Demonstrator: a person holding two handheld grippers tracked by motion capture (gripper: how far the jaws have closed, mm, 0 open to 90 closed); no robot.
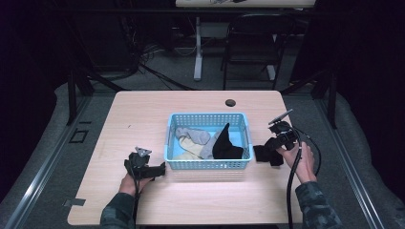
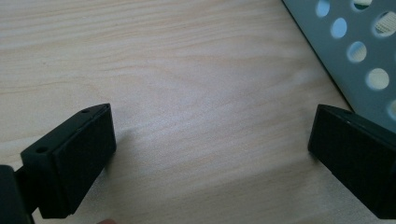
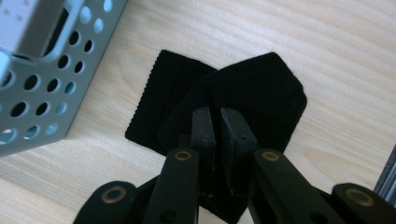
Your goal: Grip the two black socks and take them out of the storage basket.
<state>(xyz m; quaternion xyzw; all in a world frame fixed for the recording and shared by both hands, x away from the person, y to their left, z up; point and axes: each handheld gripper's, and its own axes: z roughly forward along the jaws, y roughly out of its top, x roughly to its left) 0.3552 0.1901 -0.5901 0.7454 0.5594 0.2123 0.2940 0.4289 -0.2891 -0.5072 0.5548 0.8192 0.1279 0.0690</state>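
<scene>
High view: my right gripper [image 1: 273, 151], at about 3 o'clock from the blue perforated basket [image 1: 208, 164], pinches a black sock [image 1: 264, 153] that lies on the wooden table [image 1: 143, 112] just beside the basket's right wall. My left gripper [image 1: 155, 170] rests at about 8 o'clock from the basket, near its front-left corner.

Right gripper view: my jaws stand pressed together on a raised fold of the black sock [image 3: 261, 100], whose ribbed cuff end spreads flat on the table toward 10 o'clock, close to the basket [image 3: 37, 88] but apart from it.

Left gripper view: my jaws are spread wide over bare table [image 2: 187, 93] with nothing between them; the basket wall [image 2: 359, 51] sits at 1 o'clock.

Inside the basket lie grey socks [image 1: 193, 136], a cream sock [image 1: 188, 153] and another black sock [image 1: 224, 143], its toe sticking up.

Step in hand, as I judge it: sorting socks out of the basket, with this black one being set down at the right. The next move calls for spreading my right jaws to free the fold, then lifting clear without dragging the fabric, and reaching for its mate in the basket.
</scene>
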